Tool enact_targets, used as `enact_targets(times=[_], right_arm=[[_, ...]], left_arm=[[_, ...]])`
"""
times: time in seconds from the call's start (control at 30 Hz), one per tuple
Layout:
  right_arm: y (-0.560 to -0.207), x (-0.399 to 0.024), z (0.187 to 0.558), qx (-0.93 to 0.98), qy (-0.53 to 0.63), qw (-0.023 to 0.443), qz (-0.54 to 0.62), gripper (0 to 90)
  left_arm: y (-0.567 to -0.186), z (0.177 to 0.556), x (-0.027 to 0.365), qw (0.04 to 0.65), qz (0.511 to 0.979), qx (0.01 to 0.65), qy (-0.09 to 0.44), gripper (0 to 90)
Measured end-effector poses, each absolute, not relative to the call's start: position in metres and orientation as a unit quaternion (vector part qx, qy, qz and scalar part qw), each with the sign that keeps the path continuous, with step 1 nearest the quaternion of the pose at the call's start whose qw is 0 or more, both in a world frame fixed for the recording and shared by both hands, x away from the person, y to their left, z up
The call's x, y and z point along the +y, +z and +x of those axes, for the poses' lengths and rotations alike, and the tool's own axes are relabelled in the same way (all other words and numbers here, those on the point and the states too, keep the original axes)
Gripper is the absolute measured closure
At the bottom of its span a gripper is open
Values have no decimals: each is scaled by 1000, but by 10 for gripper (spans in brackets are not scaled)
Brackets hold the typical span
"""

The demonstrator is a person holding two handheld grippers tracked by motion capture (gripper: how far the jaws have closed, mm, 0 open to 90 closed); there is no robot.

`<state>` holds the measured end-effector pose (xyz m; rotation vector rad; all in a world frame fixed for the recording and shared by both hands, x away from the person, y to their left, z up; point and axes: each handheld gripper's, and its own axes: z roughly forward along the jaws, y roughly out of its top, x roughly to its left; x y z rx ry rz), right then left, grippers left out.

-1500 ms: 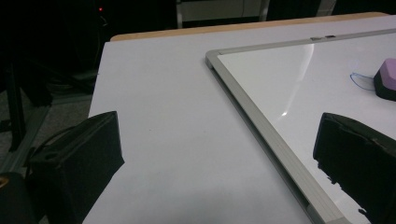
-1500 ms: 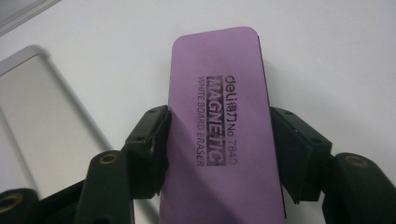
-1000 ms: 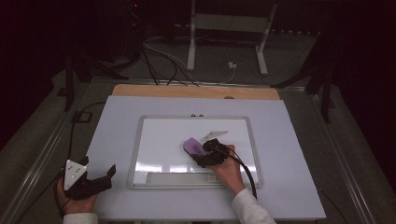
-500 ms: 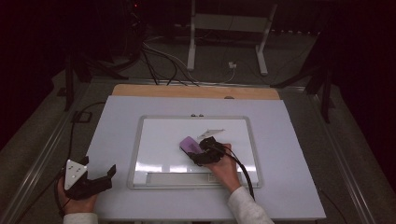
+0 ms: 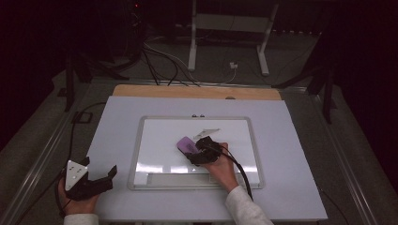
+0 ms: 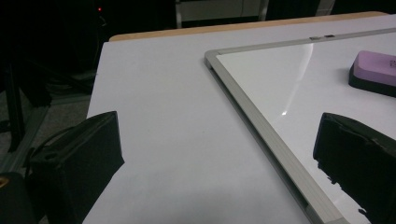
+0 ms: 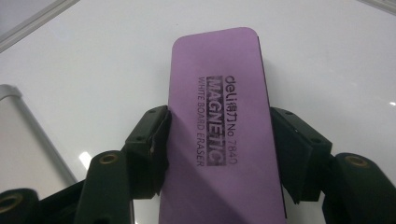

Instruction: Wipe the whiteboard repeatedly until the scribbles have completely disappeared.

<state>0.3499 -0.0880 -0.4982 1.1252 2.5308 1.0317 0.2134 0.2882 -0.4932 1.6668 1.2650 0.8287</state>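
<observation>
Purple eraser point(image 7: 219, 140) sits clamped lengthwise between the right claw's point(image 7: 219, 149) jaws on the whiteboard point(image 7: 93, 70).

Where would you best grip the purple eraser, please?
Grip the eraser across its two long edges, near mid-length, coming from its short end. It lies flat on the whiteboard, and its narrow width fits between the jaws, as the right gripper shows.

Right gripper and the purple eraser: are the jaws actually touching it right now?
Touching. In the right gripper view, both black jaws of the right gripper press against the long sides of the purple eraser, no gap showing.
</observation>
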Motion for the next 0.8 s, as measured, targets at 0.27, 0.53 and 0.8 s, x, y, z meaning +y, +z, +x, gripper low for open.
enact_targets(times=[0.27,0.53,0.8], right_arm=[[-498,-98,362,829,333,126,432,409],[-498,-86,355,853,342,98,381,409],[-498,-90,361,841,340,109,406,408]], left_arm=[[-494,214,288,432,668,507,331,21],[-493,213,288,432,668,507,332,21],[-494,215,287,431,670,507,330,21]])
